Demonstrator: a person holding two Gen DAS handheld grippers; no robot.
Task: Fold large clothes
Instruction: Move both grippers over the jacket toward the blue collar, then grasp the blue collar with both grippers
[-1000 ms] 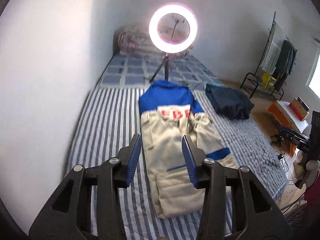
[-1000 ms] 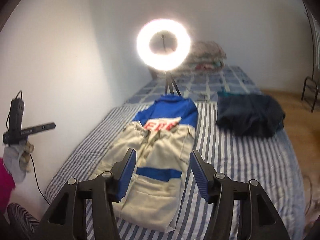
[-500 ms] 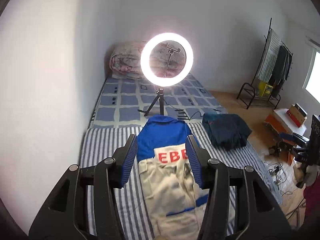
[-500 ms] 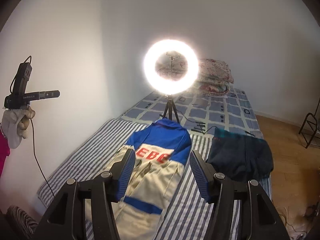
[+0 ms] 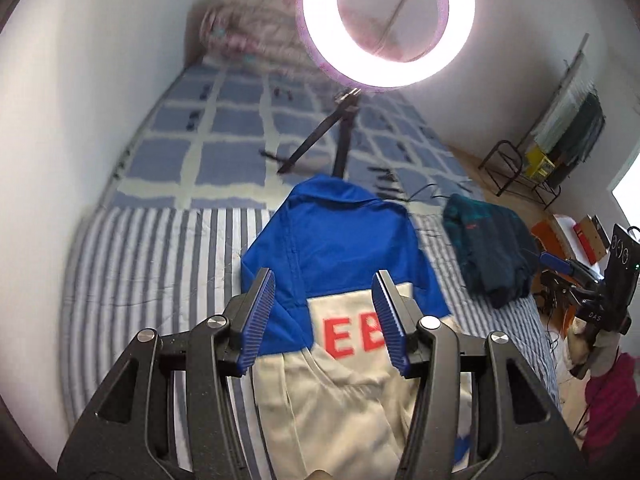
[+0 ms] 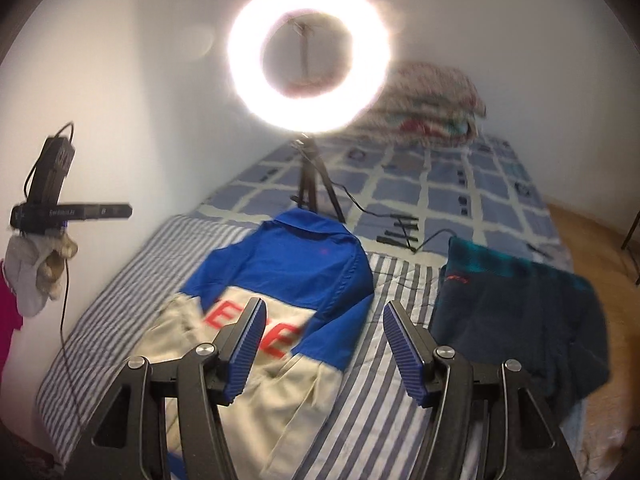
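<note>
Both grippers have advanced along the bed since the earlier frames: the blue upper part of the garment now fills the centre of each view and the ring light sits far larger at the top.

Left gripper (image 5: 323,322): jaws apart, nothing between the pads, hovering above the garment without contact. Right gripper (image 6: 323,354): jaws opening, nothing between the pads, likewise clear of the fabric.

Blue and beige jacket (image 5: 340,248) (image 6: 288,276): lies flat on the striped bed cover (image 5: 160,264) (image 6: 380,408), collar toward the top of the frame, red lettering across the beige band, sleeves folded inward. In the left view it occupies the lower centre; in the right view it lies lower left of centre.

Dark folded garment (image 5: 484,252) (image 6: 516,320): rests on the bed to the right of the jacket, apart from it.

Ring light (image 5: 388,20) (image 6: 308,56): stands on a tripod just beyond the collar, on the checked blanket (image 5: 228,128) (image 6: 460,188). A floral pillow (image 6: 432,112) lies at the far end. A clothes rack (image 5: 560,136) stands at upper right of the left view.
</note>
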